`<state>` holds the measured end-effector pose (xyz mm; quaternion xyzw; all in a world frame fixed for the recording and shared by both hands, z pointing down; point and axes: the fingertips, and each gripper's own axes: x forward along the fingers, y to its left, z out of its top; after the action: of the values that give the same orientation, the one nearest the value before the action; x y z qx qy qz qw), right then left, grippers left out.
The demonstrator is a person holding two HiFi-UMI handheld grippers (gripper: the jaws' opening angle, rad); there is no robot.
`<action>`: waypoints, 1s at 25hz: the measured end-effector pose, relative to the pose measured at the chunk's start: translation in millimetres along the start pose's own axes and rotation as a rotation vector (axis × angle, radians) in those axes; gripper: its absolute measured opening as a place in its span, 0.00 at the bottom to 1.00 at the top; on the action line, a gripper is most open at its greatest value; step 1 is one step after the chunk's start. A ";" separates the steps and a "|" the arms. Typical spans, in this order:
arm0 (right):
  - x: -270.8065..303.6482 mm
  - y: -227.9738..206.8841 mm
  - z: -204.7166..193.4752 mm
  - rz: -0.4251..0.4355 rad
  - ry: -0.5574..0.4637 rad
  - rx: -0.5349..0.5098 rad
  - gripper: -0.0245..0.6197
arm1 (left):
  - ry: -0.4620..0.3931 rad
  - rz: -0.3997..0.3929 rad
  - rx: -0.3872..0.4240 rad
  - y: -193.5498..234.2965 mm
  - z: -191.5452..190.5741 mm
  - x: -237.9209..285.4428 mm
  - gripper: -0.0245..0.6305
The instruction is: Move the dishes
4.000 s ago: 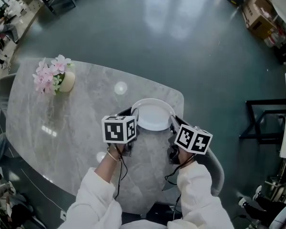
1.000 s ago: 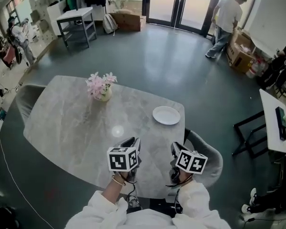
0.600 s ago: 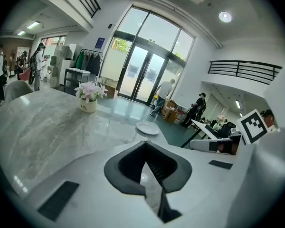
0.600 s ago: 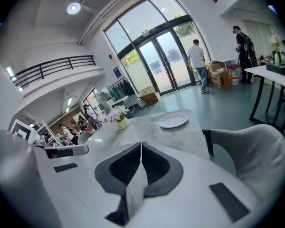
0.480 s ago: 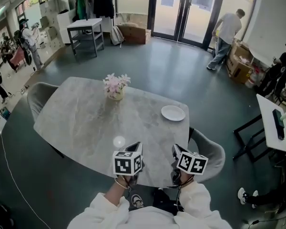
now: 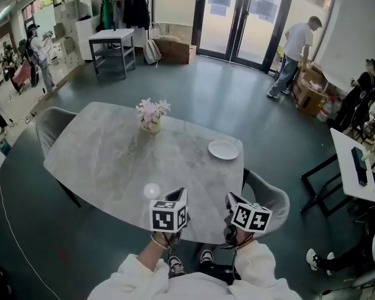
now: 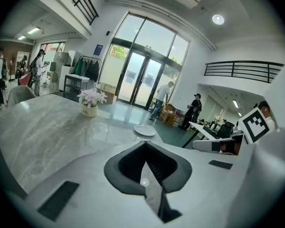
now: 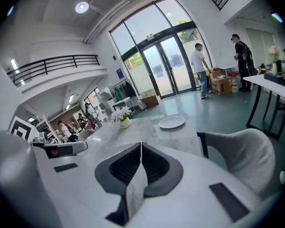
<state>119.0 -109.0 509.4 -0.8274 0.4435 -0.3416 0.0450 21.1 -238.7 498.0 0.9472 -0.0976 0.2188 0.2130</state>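
Note:
A white plate lies alone on the grey marble table, close to its far right corner. It also shows in the left gripper view, as the plate, and in the right gripper view, as the plate. Both grippers hang over the table's near edge, well short of the plate. My left gripper is shut with nothing in it, its jaws pressed together in the left gripper's own view. My right gripper is likewise shut and empty, as the right gripper's own view shows.
A vase of pink flowers stands at the table's far middle. A grey chair sits at the right end and another chair at the left. Beyond are a black-framed side table, a person by the glass doors, and boxes.
Four seconds ago both grippers flanked the plate. They have since drawn back to the near edge, leaving the plate on the table. In the last half second the view barely shifted.

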 end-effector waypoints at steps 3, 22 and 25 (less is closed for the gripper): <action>-4.7 -3.8 5.2 0.001 -0.011 -0.007 0.14 | 0.001 0.013 0.005 -4.1 -0.2 -0.5 0.05; -49.5 -52.7 1.1 0.072 -0.006 -0.051 0.14 | 0.017 0.121 -0.008 -72.7 -27.9 9.5 0.05; -54.5 -55.2 -3.9 0.086 0.007 -0.061 0.14 | 0.015 0.123 0.005 -85.4 -31.0 10.2 0.05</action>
<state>135.1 -33.2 504.6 -0.8075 0.4889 -0.3284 0.0328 42.3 -149.8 497.1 0.9384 -0.1532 0.2388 0.1974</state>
